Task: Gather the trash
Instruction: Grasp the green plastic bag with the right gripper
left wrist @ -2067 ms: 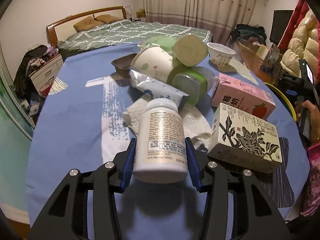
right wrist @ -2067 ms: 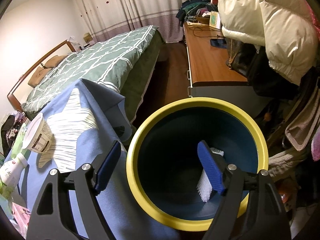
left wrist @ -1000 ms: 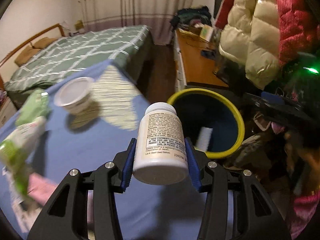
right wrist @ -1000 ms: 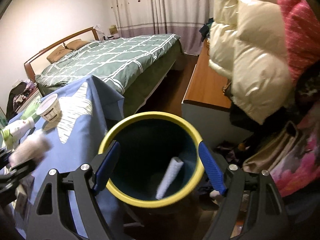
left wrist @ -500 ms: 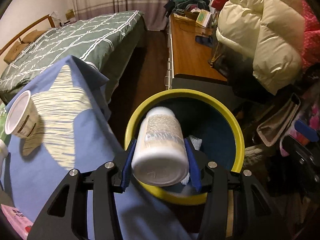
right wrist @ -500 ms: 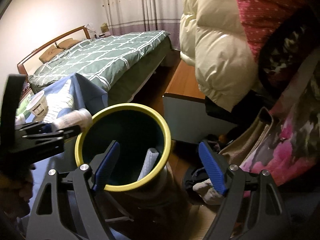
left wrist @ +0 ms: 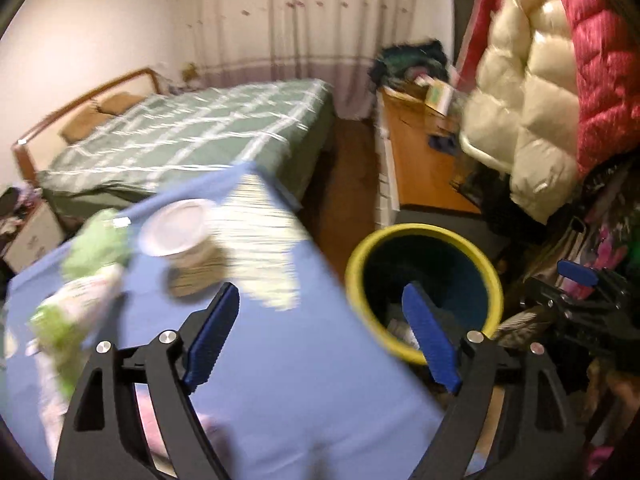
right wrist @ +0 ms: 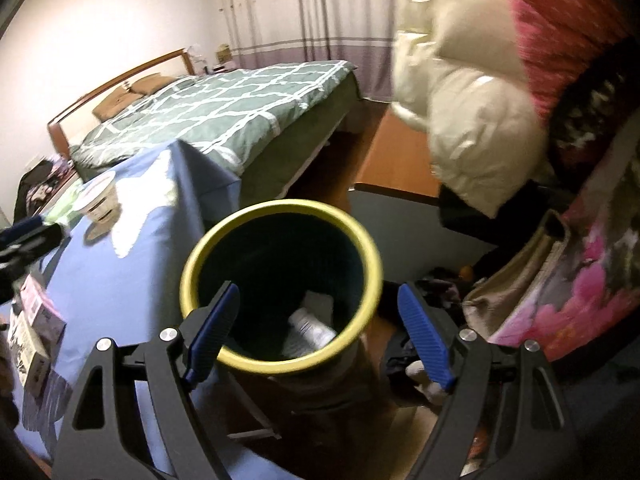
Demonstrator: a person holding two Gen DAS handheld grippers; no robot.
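Note:
The yellow-rimmed dark bin (left wrist: 424,232) stands on the floor just off the table's corner. A white pill bottle (right wrist: 312,330) lies at its bottom beside other white trash. My left gripper (left wrist: 320,320) hovers over the blue tablecloth (left wrist: 280,380) with its jaws opening and nothing between them. It also shows at the left edge of the right wrist view as the left gripper (right wrist: 24,240). My right gripper (right wrist: 318,312) hangs open above the bin (right wrist: 280,208), its fingers apart from the rim and holding nothing.
On the table are a white cup (left wrist: 176,228), green-and-white packets (left wrist: 92,264), a pink carton (right wrist: 40,308) and a patterned box (right wrist: 28,348). A bed (right wrist: 224,116), a wooden desk (left wrist: 420,160), hanging puffy coats (left wrist: 520,112) and bags (right wrist: 520,280) crowd around the bin.
The left gripper opened and released the white bottle, which now lies in the bin. It then swung back left over the table. The right gripper stayed open above the bin.

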